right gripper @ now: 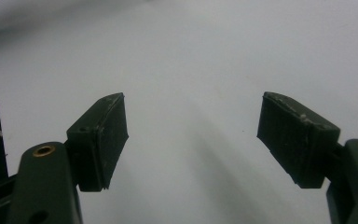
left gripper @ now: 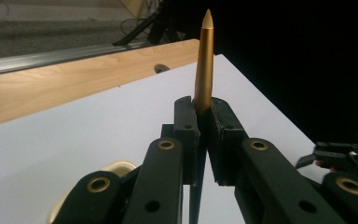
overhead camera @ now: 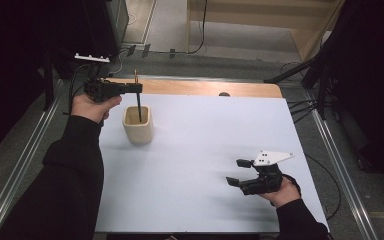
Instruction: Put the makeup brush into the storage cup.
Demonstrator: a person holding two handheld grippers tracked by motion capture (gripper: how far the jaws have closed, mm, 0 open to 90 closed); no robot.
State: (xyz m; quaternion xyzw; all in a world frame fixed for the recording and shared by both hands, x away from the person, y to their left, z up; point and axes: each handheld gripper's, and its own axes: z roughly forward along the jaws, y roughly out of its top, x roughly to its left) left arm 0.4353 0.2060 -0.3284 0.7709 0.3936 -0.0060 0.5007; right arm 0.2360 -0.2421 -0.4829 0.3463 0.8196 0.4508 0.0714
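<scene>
My left gripper [left gripper: 204,109] had its jaws pinched tight on a gold pen [left gripper: 204,65], tip pointing straight up past the pads. That close-up view gave the gold colour and the sharp tip, plus a bit of the cup [left gripper: 116,167] rim peeking out below the jaws. From the high view I got what it couldn't show: the pen's dark lower half hung down into the cream cup, which stood near the far left of the white mat [overhead camera: 205,165], just below my left hand [overhead camera: 92,106].

My right gripper [overhead camera: 236,172] sat low near the mat's right front corner, jaws spread wide with nothing between them; its own view had just bare mat between the pads [right gripper: 107,135].

Loads of open mat between the cup and my right hand. The wooden table edge [overhead camera: 205,88] ran close behind the cup, and metal rails ran along both sides.
</scene>
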